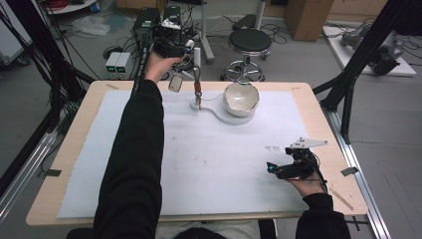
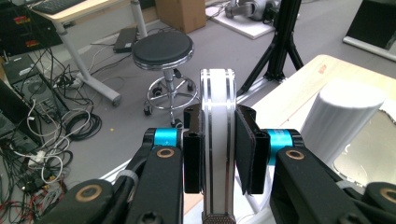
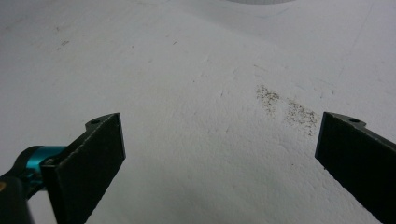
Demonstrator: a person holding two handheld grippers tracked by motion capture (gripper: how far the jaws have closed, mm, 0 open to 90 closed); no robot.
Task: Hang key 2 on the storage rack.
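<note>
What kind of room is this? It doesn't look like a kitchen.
Probably a lab or workshop: loose cables and electronics boxes on the floor, a black camera frame around the table, and a work stool.

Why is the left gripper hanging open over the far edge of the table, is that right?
Not quite. The left gripper is shut on a white strip, not open, as the left gripper view shows. It is indeed over the table's far edge.

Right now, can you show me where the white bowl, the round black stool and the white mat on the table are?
white bowl [image 1: 241, 98], high view, on its inner wall.
round black stool [image 2: 163, 48], left gripper view, on the padded seat.
white mat [image 1: 209, 164], high view, on a bare middle stretch.
</note>
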